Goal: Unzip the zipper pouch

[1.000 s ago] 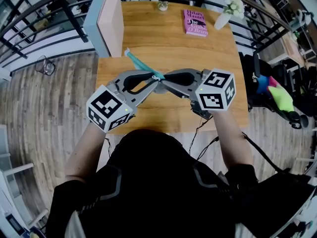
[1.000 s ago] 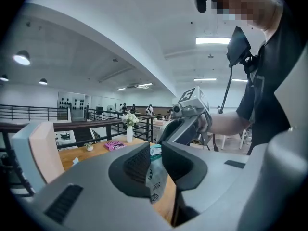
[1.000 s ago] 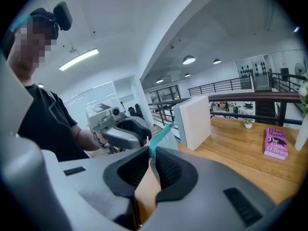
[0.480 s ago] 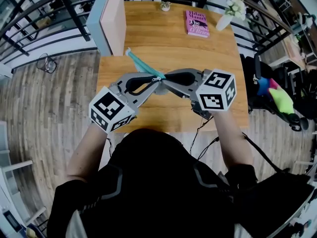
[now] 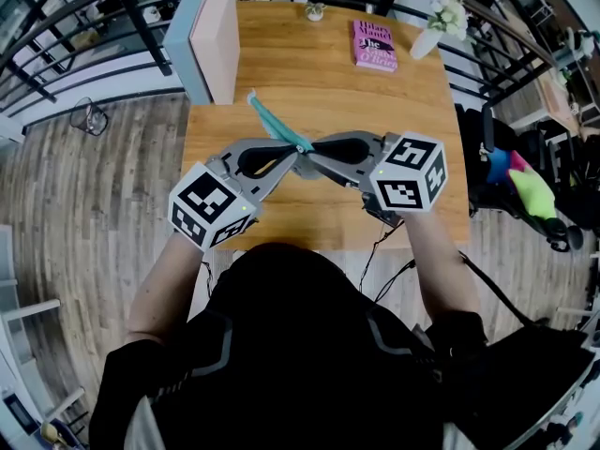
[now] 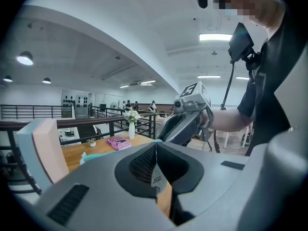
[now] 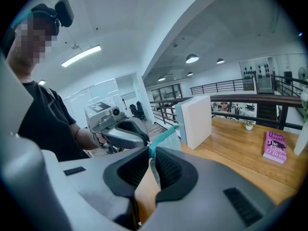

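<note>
Holding stage only; by my reading the pull had not begun. Teal zipper pouch (image 5: 270,123) was off the bench (image 5: 309,73), hanging in the air between the two grippers, free end pointing up-left in the head view. Fingers of the right gripper (image 7: 150,153) stood narrow, clamped on teal fabric at the near end. Fingers of the left gripper (image 6: 156,144) had just been closing and met flat together at that same end. A sliver of teal showed at their tips, but whether the pull tab sat between them could not be made out. No opened length of zipper was visible, so the whole run appeared left to do.

Writing: the pink book (image 5: 374,44) at the bench's far edge read "Hilary Mantel", title likely "The Giant, O'Brien". Small marks inside the left finger were illegible.
</note>
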A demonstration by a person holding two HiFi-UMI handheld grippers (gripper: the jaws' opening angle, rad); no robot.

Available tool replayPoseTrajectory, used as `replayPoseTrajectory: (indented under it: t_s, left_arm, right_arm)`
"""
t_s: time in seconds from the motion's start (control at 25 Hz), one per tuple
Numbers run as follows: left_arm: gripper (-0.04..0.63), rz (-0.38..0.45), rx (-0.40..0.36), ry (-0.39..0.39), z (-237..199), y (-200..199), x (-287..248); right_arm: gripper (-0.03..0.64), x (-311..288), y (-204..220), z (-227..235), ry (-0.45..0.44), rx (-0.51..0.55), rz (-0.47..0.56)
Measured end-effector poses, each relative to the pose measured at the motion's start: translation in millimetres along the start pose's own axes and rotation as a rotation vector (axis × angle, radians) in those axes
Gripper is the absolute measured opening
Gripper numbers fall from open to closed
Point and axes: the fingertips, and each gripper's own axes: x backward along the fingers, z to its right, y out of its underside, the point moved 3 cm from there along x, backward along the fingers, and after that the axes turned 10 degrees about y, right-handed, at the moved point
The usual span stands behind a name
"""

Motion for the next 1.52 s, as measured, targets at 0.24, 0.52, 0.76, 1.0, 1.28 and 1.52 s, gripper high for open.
replayPoseTrajectory:
  t_s: [0.24, 0.52, 0.76, 1.0, 1.28, 1.52]
  left_arm:
    - [0.031, -0.022, 0.024, -0.006, -4, 6, -5]
    - [0.031, -0.009, 0.057, 0.014, -4, 11, -7]
    - [0.031, -0.001, 0.102, 0.024, -4, 17, -9]
    - [0.029, -0.034, 0.124, -0.04, -25, 34, 7]
    - [0.029, -0.054, 0.136, -0.092, -38, 40, 13]
    - [0.031, -0.069, 0.144, -0.115, -43, 40, 26]
  right_arm:
    - [0.052, -2, 6, 3, 0.007, 0.002, -0.021]
    - [0.051, -1, 10, 1, 0.005, 0.03, -0.045]
    - [0.051, -2, 18, 1, 0.004, 0.02, -0.069]
    - [0.049, 0, 28, -2, -0.015, -0.022, -0.084]
    - [0.049, 0, 30, -2, -0.011, -0.022, -0.091]
    - [0.051, 6, 28, 2, -0.006, -0.011, -0.069]
